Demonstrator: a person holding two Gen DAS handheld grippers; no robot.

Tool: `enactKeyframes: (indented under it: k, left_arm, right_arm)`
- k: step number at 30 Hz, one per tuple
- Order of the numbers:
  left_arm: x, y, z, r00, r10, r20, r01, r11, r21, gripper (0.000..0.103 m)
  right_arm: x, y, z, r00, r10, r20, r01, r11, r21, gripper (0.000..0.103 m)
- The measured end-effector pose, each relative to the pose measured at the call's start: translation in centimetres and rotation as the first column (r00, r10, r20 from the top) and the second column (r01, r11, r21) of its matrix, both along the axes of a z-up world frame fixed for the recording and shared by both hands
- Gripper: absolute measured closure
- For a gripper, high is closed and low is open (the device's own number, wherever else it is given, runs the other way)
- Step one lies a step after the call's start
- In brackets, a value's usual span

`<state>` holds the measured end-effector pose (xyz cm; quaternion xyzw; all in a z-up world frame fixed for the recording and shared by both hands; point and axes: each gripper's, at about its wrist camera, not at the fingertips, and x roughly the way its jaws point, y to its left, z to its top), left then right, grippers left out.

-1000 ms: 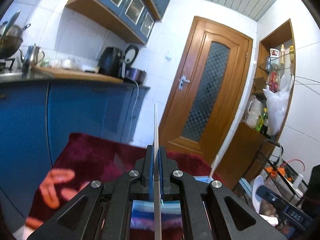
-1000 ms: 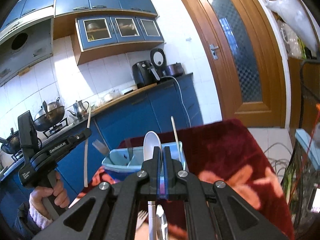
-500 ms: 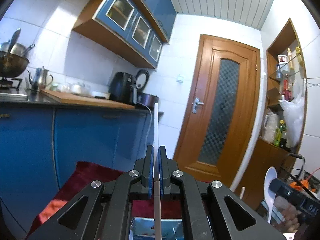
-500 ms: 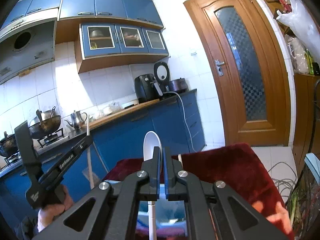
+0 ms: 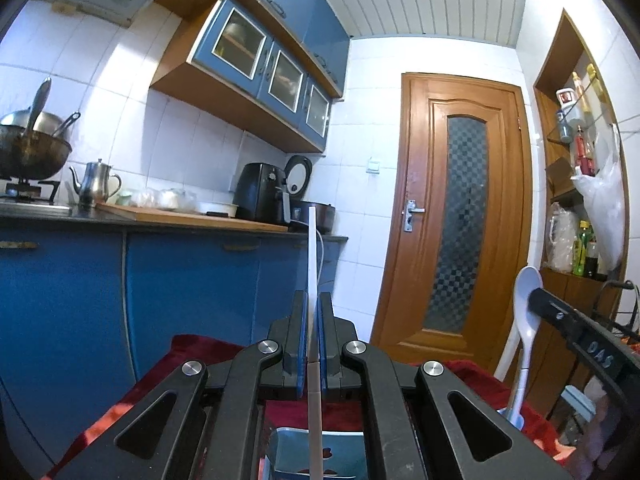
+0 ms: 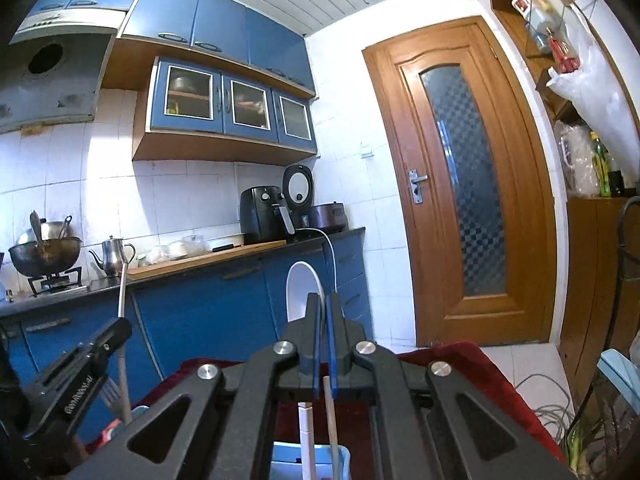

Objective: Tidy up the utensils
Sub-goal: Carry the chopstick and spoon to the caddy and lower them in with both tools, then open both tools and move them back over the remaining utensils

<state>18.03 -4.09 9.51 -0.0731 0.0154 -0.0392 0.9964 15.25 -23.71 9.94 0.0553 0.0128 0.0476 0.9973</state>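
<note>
Left gripper (image 5: 312,344) clamps a chopstick (image 5: 313,256), right gripper (image 6: 322,344) a spoon (image 6: 301,292), both upright above the bin (image 5: 296,446); lowering them straight should seat them cleanly.

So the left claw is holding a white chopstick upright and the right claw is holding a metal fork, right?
Not quite. The right claw is shut on a white spoon, not a fork, as the right wrist view shows. The left claw does hold a white chopstick upright.

White spoon (image 6: 303,292), white chopstick (image 5: 313,256); lt-blue bin (image 5: 320,454); dark-red floral cloth (image 5: 192,356); blue cabinets (image 6: 200,312); checker-glass brown door (image 5: 456,220).
</note>
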Motion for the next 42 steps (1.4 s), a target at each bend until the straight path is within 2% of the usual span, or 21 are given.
enactKeyframes:
  k: [3,8,10,12,13,15,24,42]
  left_arm:
    - [0.1,0.0,-0.1,1.0,-0.001,-0.005,0.001,1.0,0.003,0.098]
    - [0.5,0.2,-0.6,0.999,-0.015,-0.035,0.015,1.0,-0.008,0.098]
    - [0.5,0.2,-0.6,0.999,-0.018,-0.038,0.018,1.0,-0.007,0.093]
    - [0.5,0.1,-0.6,0.999,-0.021,-0.036,0.021,1.0,-0.003,0.085]
    - [0.4,0.0,-0.5,0.999,-0.024,-0.034,0.024,1.0,-0.001,0.085]
    - [0.3,-0.1,-0.4,0.999,-0.029,-0.032,0.029,1.0,0.006,0.084]
    - [-0.5,-0.6,0.4,0.997,-0.056,-0.045,0.057,0.998,0.02,0.084]
    - [-5.4,0.3,2.8,0.983,-0.107,-0.149,0.112,0.993,0.024,0.084]
  right_arm:
    - [0.1,0.9,-0.4,1.0,0.009,0.0,-0.009,0.999,-0.044,0.099]
    - [0.0,1.1,-1.0,0.998,0.046,-0.03,-0.048,0.998,-0.048,0.099]
    - [0.1,0.9,-1.0,0.997,0.063,-0.041,-0.064,0.997,-0.033,0.098]
    - [0.1,0.7,-1.0,0.997,0.065,-0.045,-0.066,0.998,-0.022,0.093]
    - [0.0,0.7,-1.0,0.997,0.066,-0.046,-0.067,0.998,-0.017,0.091]
    - [0.0,0.4,-0.9,0.997,0.069,-0.046,-0.069,0.998,-0.004,0.087]
    - [-0.9,0.1,0.3,0.995,0.084,-0.047,-0.083,0.996,0.022,0.085]
    - [-6.2,-1.3,2.2,0.976,0.087,-0.199,-0.079,0.996,0.05,0.083]
